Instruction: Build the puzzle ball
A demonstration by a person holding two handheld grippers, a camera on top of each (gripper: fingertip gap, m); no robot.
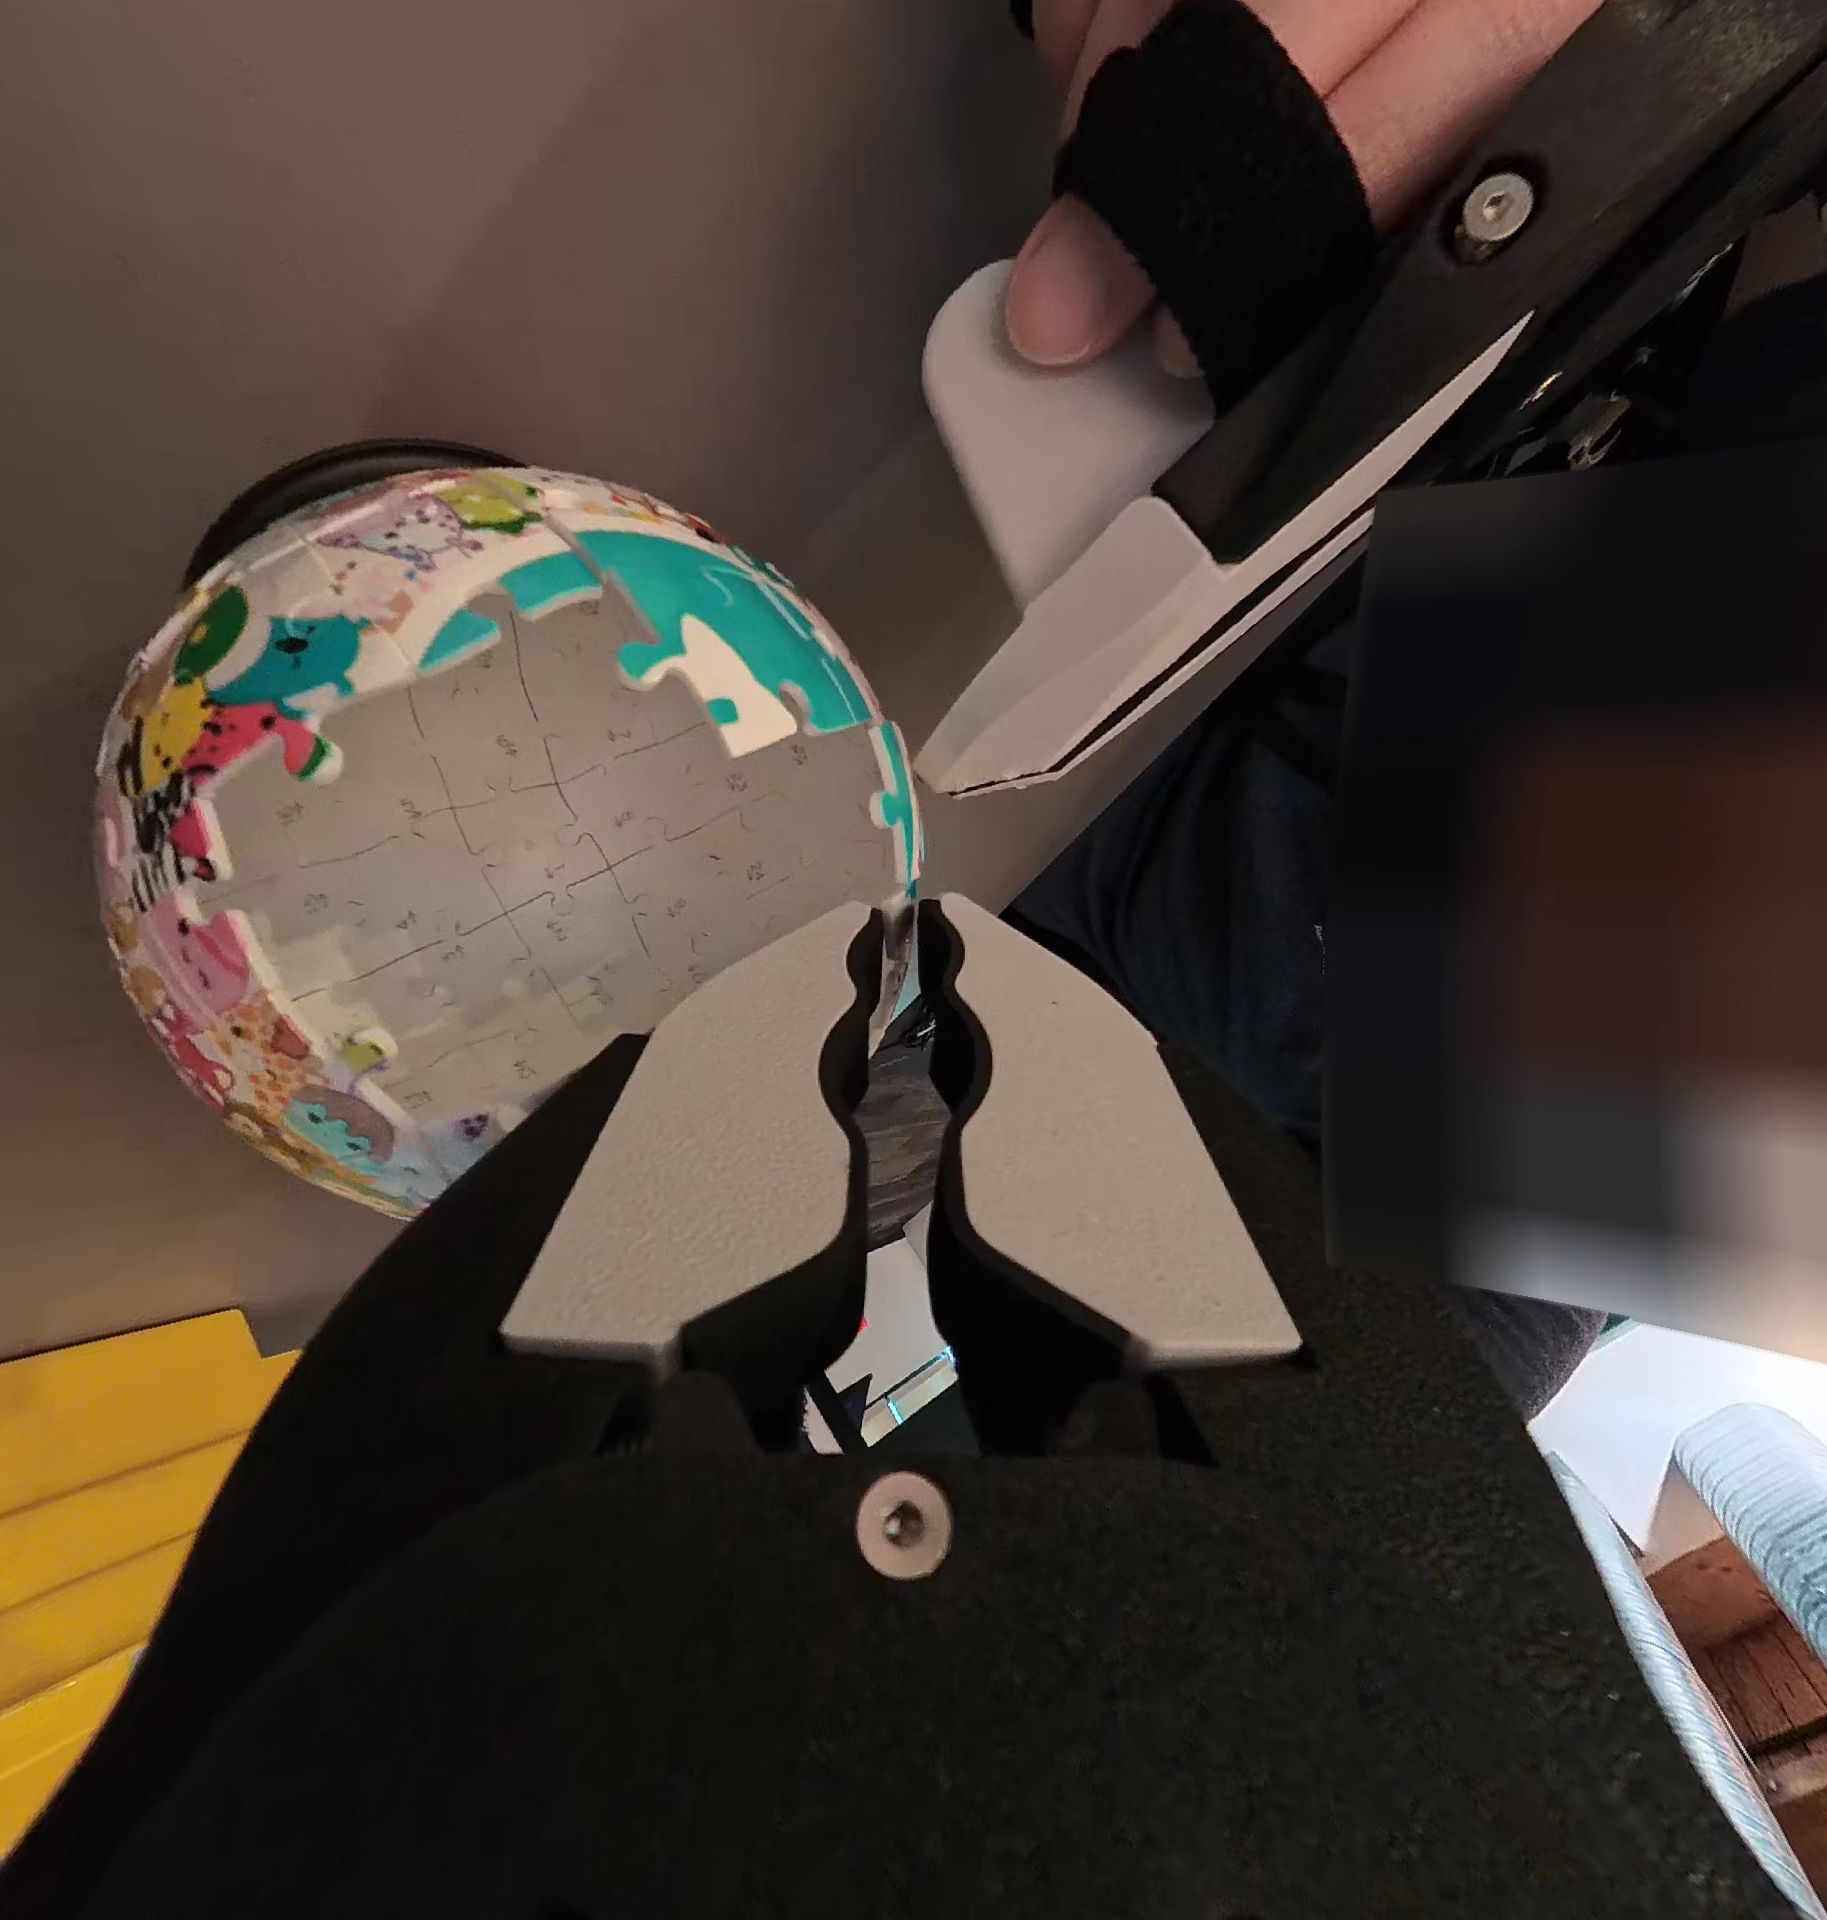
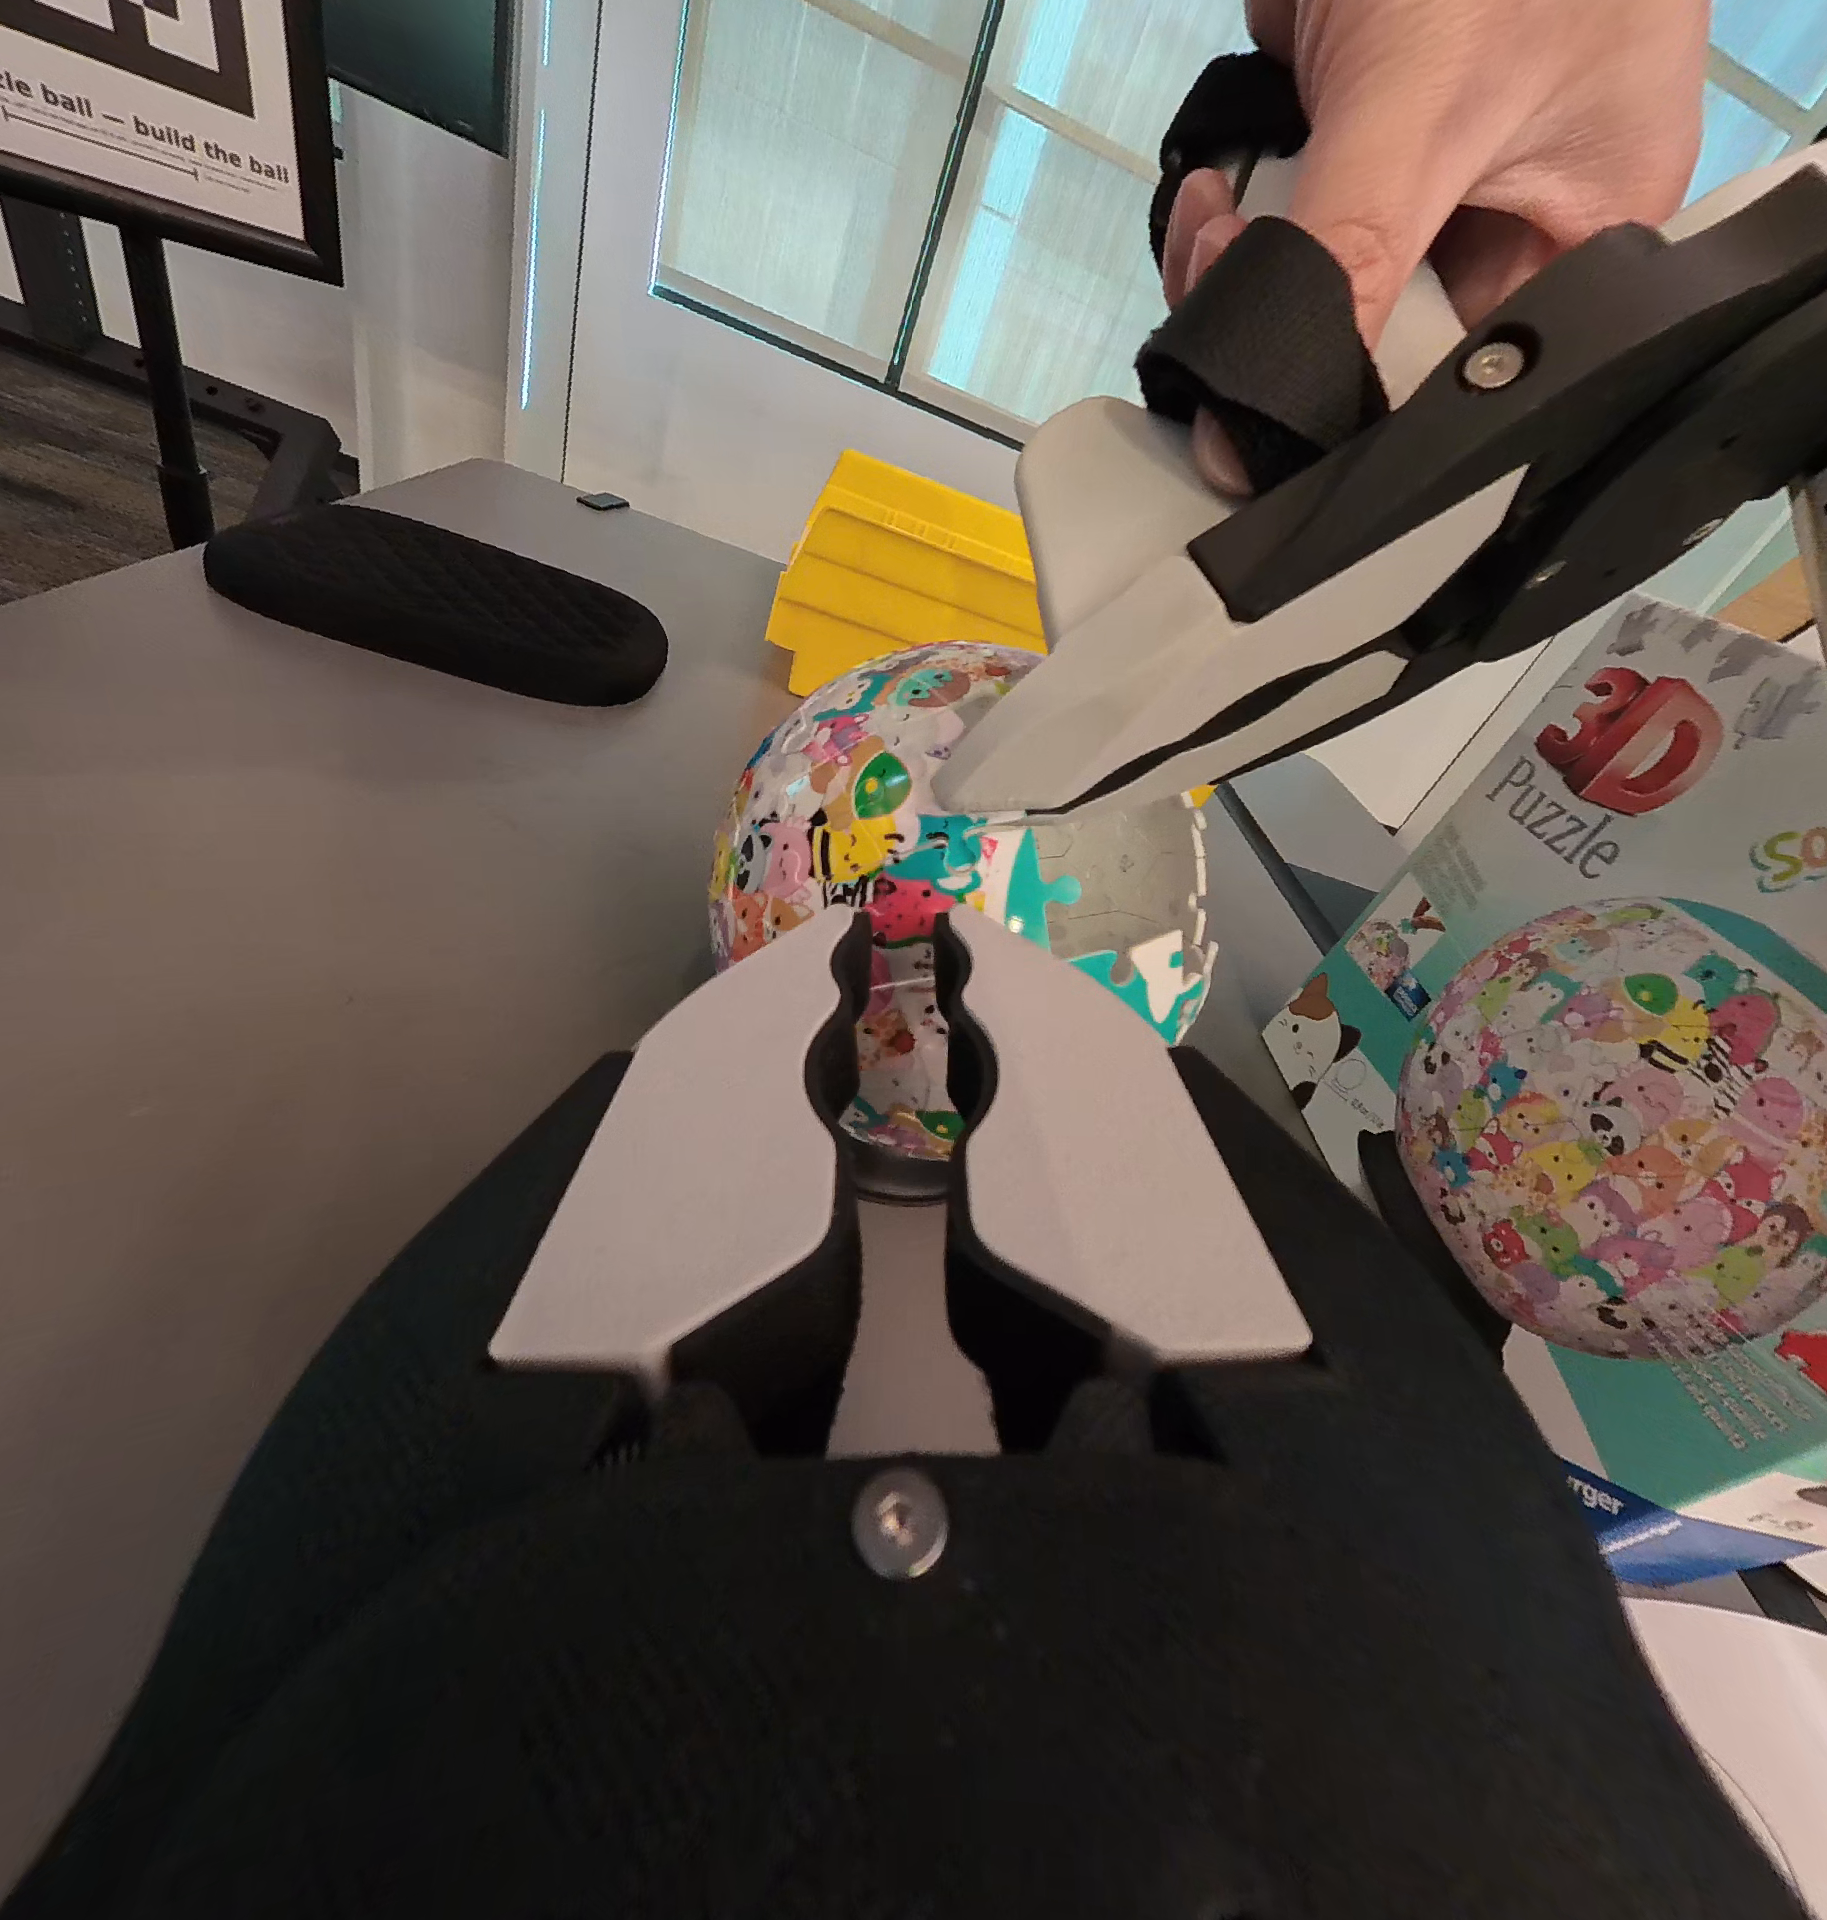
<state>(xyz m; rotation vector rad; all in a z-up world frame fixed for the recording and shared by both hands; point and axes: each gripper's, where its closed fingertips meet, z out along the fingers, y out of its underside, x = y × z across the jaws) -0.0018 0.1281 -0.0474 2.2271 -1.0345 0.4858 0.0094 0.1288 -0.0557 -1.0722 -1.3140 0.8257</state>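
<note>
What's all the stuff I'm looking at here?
puzzle ball: one, multicoloured with a bare grey unfinished patch, on the grey table
puzzle box: one, teal, right of the ball
yellow bins: a stack, behind the ball
black pad: one, far left on the table
framed sign: one, black and white, top left
left tongs: grey and black, nearly closed beside the ball
right tongs: grey and black, nearly closed before the ball
</note>
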